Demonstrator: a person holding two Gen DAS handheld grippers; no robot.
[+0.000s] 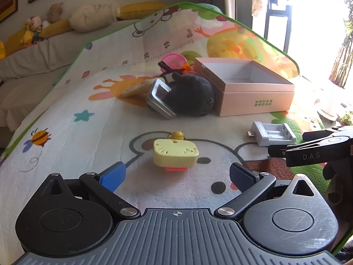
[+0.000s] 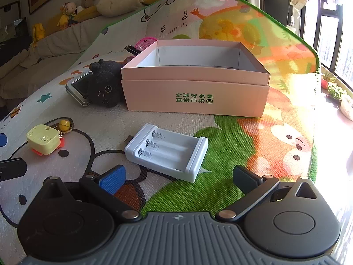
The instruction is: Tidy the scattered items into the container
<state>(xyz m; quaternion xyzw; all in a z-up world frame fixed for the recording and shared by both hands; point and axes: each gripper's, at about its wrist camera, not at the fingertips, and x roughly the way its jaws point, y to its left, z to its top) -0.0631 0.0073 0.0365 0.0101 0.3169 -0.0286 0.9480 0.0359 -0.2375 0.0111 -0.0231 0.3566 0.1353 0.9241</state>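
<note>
Toys lie scattered on a cartoon play mat [image 1: 72, 101]. Left gripper [image 1: 176, 174] has its jaws wide apart, the yellow toy [image 1: 175, 155] just ahead, untouched. Right gripper [image 2: 179, 177] is also spread, near the white battery charger [image 2: 167, 152]. A black plush [image 2: 104, 84] and metal tin [image 1: 158, 101] crowd the pink box [image 2: 196, 97], which has green Chinese writing.

Matt pink cardboard box [image 2: 194, 97], glossy white plastic charger [image 2: 167, 152], fuzzy black plush [image 2: 103, 84], woven-look mat [image 2: 220, 132].
</note>
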